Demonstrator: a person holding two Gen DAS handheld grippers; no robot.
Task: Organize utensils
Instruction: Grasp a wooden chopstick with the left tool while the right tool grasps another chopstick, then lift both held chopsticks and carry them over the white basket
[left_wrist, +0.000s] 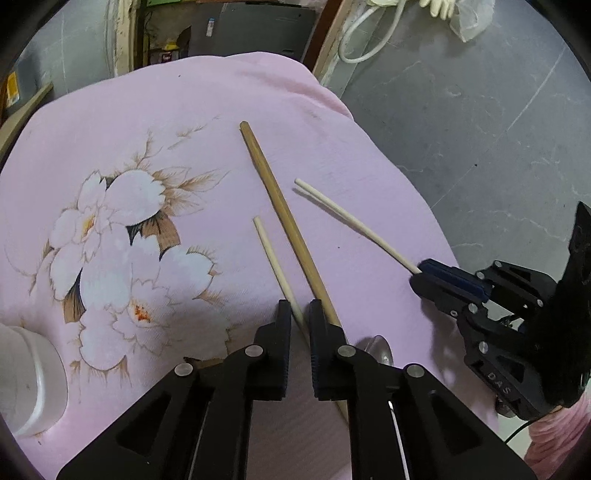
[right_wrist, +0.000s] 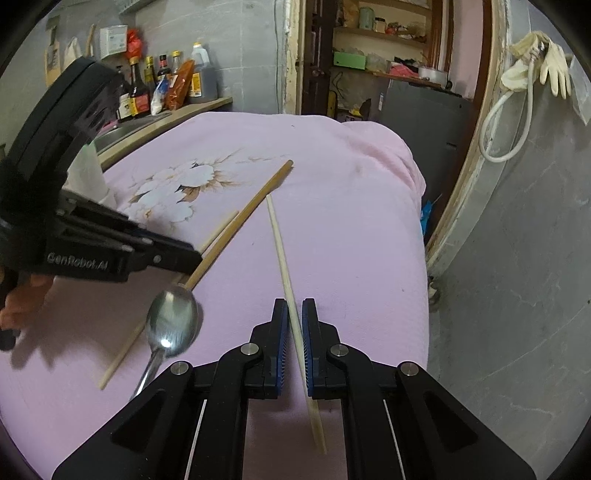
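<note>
Finding: the sorting is at an early stage. Nothing yet stands in the white container (left_wrist: 31, 380) at the lower left of the left wrist view; every utensil is on or just above the pink cloth (left_wrist: 207, 103).

Your left gripper (left_wrist: 300, 314) has its jaws nearly closed on a pale chopstick (left_wrist: 275, 266), centre of that view, tip pointing up the frame. The brown wooden stick (left_wrist: 284, 218) runs just beside the outside of its right finger, on the cloth; it is not in the grip. Whether the two sticks touch, I cannot tell.

Your right gripper (right_wrist: 294, 314) is clamped on the second pale chopstick (right_wrist: 280, 247), which passes between the blue pads (right_wrist: 308, 332) and runs toward the upper centre of the right wrist view. The stick casts a separate shadow, so I judge it lifted clear.

The metal spoon (right_wrist: 171, 325) lies at the lower left of the right wrist view, bowl up, untouched, touching the brown stick's near end.

Pose: both grippers reach forward low over the cloth, converging, right one entering from the right edge.

Outstanding: pair the chopsticks, deposit them, then collect the brown stick and spoon.
</note>
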